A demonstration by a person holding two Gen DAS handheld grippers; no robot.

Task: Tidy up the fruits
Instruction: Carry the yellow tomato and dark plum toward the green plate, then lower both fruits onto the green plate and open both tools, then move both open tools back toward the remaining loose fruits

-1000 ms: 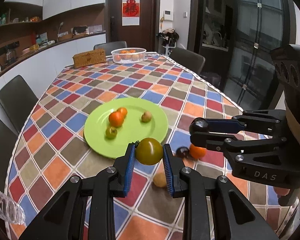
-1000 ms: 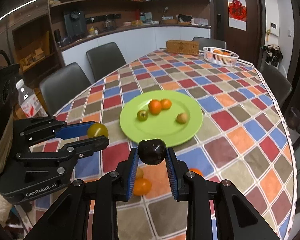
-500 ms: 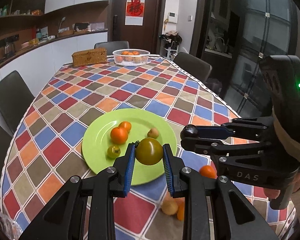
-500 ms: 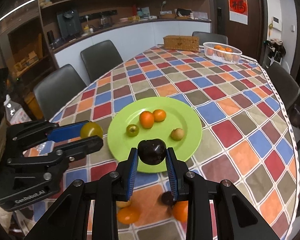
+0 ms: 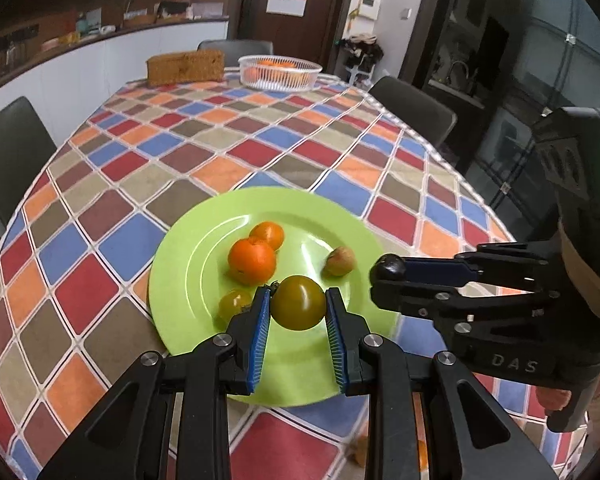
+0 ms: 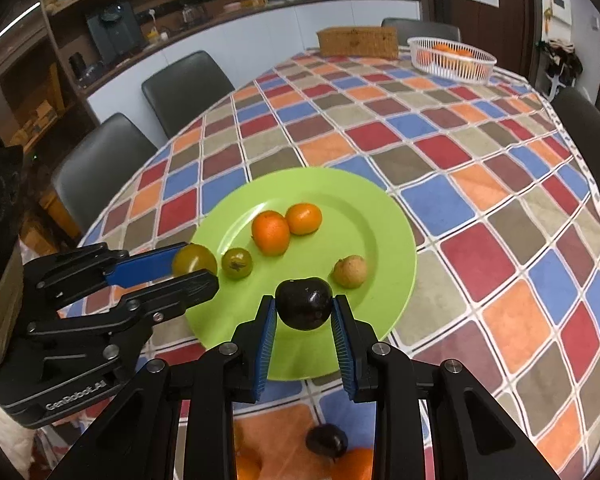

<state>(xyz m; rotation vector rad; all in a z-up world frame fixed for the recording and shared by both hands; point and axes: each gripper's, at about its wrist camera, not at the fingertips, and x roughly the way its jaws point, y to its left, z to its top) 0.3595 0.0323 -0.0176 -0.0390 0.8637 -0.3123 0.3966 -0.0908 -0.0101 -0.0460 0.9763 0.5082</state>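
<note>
Two fruits are in the air above the green plate (image 6: 396, 240): an olive-green tomato (image 5: 298, 302) pinched between the blue ribbed pads of the left claw (image 5: 296, 320), and a dark, glossy plum (image 6: 305, 303) pinched likewise by the right claw (image 6: 304, 320). Both hang over the plate's near edge.

On the plate lie two oranges (image 6: 271, 232) touching each other, a small green tomato (image 6: 237, 264) and a tan, rough-skinned fruit (image 6: 350, 271). Another dark plum (image 6: 326, 442) and some orange fruit remain on the desk (image 6: 480, 240) below the right claw.

As I judge it, the risk is rolling. Every fruit here is round and smooth-skinned, and the plate looks like hard, slick plastic with a shallow rim. Released from height, either could bounce or run off onto the checked tablecloth. The two claws are also close together, so lowering both at once might knock them against each other or nudge the small tomato.

A white basket (image 6: 452, 60) of oranges sits at the desk's far end.
</note>
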